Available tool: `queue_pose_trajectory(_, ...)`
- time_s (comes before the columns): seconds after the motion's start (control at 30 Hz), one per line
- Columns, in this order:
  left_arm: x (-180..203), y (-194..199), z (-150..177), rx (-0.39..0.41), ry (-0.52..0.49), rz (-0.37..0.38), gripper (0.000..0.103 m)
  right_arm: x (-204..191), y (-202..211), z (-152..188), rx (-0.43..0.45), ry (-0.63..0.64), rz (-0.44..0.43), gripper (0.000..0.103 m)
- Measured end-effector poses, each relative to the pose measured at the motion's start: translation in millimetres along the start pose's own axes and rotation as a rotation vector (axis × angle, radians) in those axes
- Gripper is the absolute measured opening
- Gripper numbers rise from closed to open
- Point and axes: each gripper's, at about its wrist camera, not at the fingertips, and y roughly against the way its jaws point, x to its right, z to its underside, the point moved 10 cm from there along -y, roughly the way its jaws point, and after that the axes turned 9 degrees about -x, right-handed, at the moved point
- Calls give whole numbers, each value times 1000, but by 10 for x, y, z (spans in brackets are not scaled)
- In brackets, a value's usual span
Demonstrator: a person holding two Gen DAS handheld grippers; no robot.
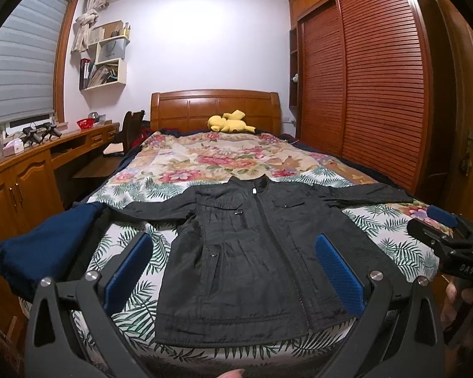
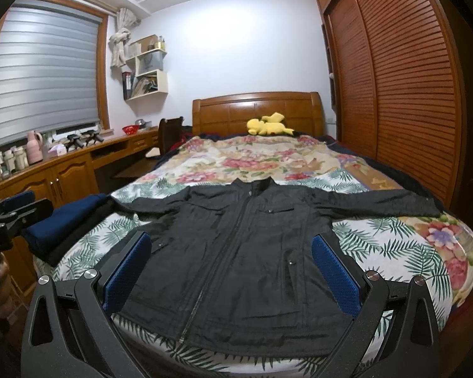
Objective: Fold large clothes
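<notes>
Bedroom surroundings, as I see them from both wrist cameras

I see a bed with a floral and leaf-print cover [image 1: 205, 160] and a wooden headboard [image 1: 216, 107], with a yellow plush toy [image 1: 230, 122] lying at its foot. Along my left runs a wooden bench [image 2: 69, 160] carrying a red basket [image 2: 130, 129] and a pink jug [image 2: 34, 146], under a window with a grey blind [image 2: 44, 75]. White wall shelves [image 2: 146, 69] hold books. Slatted wardrobe doors [image 2: 403, 85] fill the right wall.

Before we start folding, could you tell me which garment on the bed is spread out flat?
The black jacket, lying zipped and face-up with both sleeves stretched out. The navy garment at the bed's left edge is already folded into a bundle.
</notes>
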Motion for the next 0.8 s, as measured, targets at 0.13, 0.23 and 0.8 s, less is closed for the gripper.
queue_pose_trajectory(0.13, -79, -155, 74, -33, 3, -16, 103, -41, -113, 5, -9, 2, -6, 103)
queue_pose_trajectory(0.23, -145, -268, 127, -51, 13, -18, 103, -35, -244, 29, -27, 3, -16, 103)
queue_pose_trajectory(0.8, -504, -1009, 356, -179, 44, -58, 103, -103, -1220, 107, -140, 52, -79, 103)
